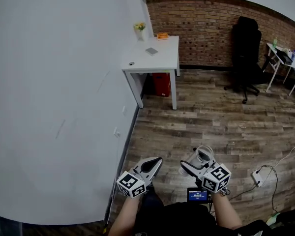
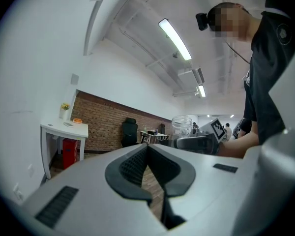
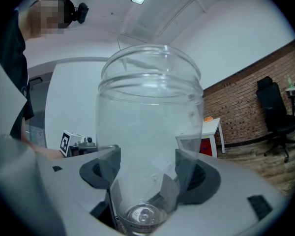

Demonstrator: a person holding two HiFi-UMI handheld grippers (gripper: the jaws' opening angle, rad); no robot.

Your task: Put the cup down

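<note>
Well short of the desk, cup held low

Clearly the cup (image 3: pixel 150 112) has not been put down: it sits in the right claw (image 3: pixel 147 166), whose two pads are clamped on its clear wall low down, near the base. The head view shows that claw (image 1: pixel 196 163) close to the person's body, over the floor (image 1: pixel 211 117) and well apart from the desk (image 1: pixel 157 53), with the cup's mouth leaning toward the desk. The left claw (image 1: pixel 155 163) hangs just beside it on the side nearer the wall, jaws together and holding nothing; its own view shows the pads meeting (image 2: pixel 147 149).

What could go wrong, as I judge it:

- Slip or tip. The wall looks smooth, and the grip is far below the rim, so most of the cup stands above the pads. A quick swing on the way to the desk could rock it or let it slide out onto the hard floor.
- Bad landing. If the cup reaches the desk leaning as it does now, its base would meet the top on one edge. Opening then could topple it.
- Knocking things. A flowerpot (image 1: pixel 140 29) and an orange thing (image 1: pixel 162 35) sit at the desk's far end, and a grey pad (image 1: pixel 151 51) lies nearer the middle. The bare near part of the desk looks safest, but not too close to its edge.
</note>
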